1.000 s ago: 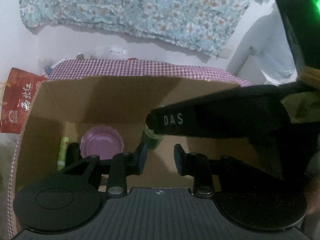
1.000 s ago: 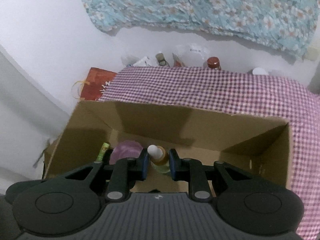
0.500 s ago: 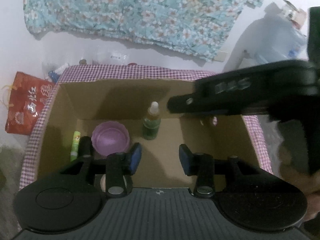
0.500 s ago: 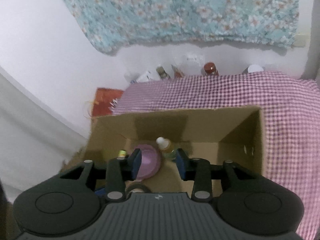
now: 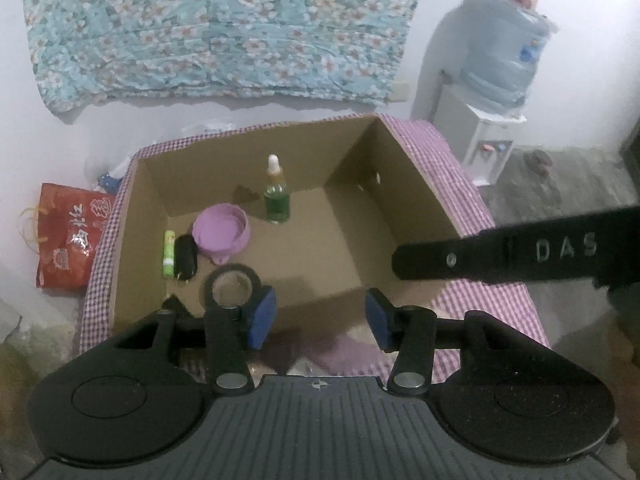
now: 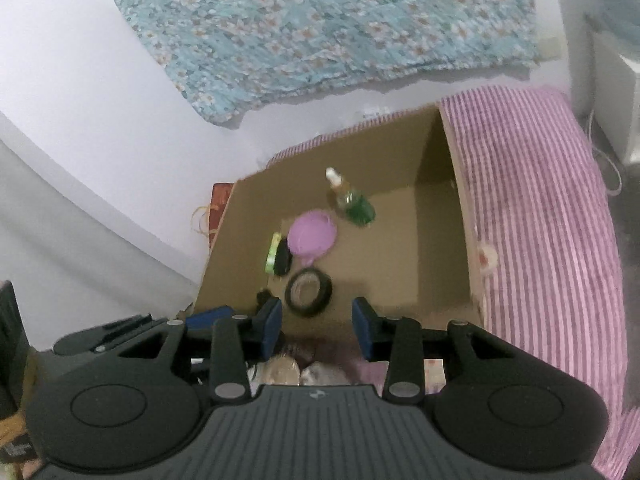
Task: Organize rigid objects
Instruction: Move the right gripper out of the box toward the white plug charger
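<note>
An open cardboard box (image 5: 404, 184) (image 6: 444, 240) sits on a purple checked cloth. Inside it stand a green dropper bottle (image 5: 276, 196) (image 6: 354, 204), a purple bowl (image 5: 222, 234) (image 6: 312, 234), a lime tube (image 5: 169, 254) (image 6: 273, 252), a black oblong object (image 5: 186, 258) (image 6: 282, 260) and a black tape roll (image 5: 232, 288) (image 6: 308, 292). My left gripper (image 5: 318, 318) hovers above the box's near edge, its jaws opening, nothing between them. My right gripper (image 6: 318, 328) is open and empty above the same edge; its black arm (image 5: 500, 254) crosses the left wrist view at right.
A red printed bag (image 5: 66, 236) lies on the floor left of the table. A water dispenser with a blue jug (image 5: 500, 64) stands at the right. A floral cloth (image 5: 224, 28) hangs on the white wall behind. A small round white object (image 6: 486, 258) lies on the cloth beside the box.
Both grippers have pulled back and up out of the box. The right gripper let go of the green dropper bottle, which now stands in the box. Both jaws have widened.
</note>
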Motion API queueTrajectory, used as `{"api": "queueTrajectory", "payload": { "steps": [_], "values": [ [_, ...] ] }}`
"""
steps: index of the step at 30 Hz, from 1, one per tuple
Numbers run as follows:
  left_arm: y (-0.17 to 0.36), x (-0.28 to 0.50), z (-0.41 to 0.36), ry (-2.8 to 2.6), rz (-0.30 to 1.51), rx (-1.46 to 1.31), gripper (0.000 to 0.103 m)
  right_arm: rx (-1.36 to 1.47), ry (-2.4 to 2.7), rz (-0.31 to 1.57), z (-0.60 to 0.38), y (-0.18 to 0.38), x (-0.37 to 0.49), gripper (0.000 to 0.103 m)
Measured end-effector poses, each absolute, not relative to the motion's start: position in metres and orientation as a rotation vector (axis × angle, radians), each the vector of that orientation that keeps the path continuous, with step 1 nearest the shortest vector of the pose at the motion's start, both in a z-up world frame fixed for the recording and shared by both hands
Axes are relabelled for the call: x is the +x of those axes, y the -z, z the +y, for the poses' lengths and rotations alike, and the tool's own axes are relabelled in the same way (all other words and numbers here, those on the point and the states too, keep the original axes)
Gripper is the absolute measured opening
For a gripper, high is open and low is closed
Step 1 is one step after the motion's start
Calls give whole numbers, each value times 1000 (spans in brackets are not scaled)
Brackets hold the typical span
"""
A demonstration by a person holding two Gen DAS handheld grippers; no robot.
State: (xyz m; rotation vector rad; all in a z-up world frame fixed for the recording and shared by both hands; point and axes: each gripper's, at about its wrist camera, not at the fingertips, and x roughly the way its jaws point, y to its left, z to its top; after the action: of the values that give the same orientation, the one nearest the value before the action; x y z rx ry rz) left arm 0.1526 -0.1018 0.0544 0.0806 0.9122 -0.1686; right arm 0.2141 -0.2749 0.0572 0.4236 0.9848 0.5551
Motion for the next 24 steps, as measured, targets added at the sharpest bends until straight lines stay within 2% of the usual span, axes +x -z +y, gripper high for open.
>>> {"api": "queueTrajectory", "payload": {
  "steps": [12,24],
  "values": [
    [-41,116,-106,171,928,140,50,559,-547,1030,-280,-23,165,41],
    [-27,104,-102,152,959,138,50,579,-526,1033,-284,-17,148,41]
  ]
}}
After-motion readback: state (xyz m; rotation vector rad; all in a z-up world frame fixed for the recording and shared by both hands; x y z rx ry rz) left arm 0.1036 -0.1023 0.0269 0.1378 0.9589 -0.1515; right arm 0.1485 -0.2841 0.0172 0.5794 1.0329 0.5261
